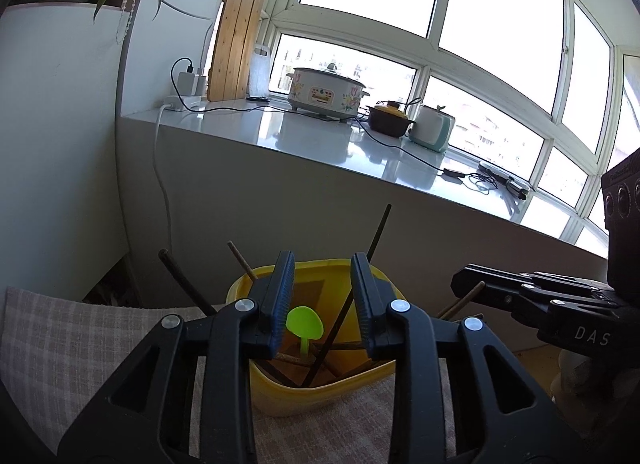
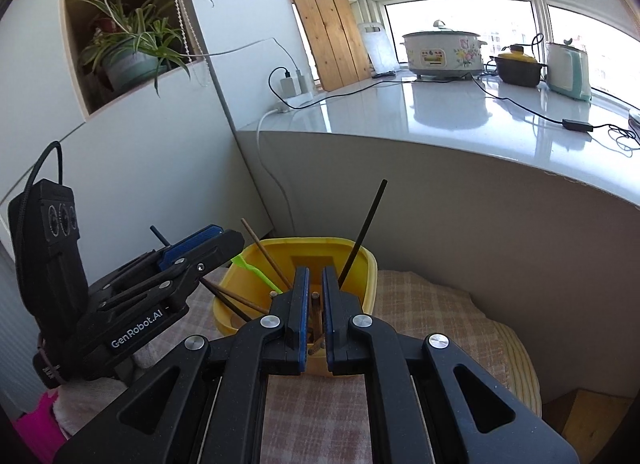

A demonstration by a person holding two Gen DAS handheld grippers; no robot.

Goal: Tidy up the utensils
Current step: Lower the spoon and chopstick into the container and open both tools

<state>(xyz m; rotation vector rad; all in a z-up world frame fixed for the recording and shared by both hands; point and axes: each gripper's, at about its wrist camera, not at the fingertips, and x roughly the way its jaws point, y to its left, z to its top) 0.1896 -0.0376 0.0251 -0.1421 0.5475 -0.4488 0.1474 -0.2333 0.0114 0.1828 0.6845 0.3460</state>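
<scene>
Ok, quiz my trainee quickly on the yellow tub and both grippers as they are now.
1. True or false: the left gripper has its jaws shut on the bright green plastic spoon.
2. The long black chopstick stands in: A) the yellow plastic tub; B) a white cooker; C) a brown pot.
3. Fill in: between the jaws of the right gripper sits a brown wooden ____.
Key: 1 false, they are open; 2 A; 3 chopstick.

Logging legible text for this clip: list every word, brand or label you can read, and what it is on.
"GenRobot.AI": side of the left gripper, seen from the right wrist.
"DAS": body of the right gripper, cut off by the frame edge.
Panel label on the floral cooker: too small to read.
Nothing else is legible.
</scene>
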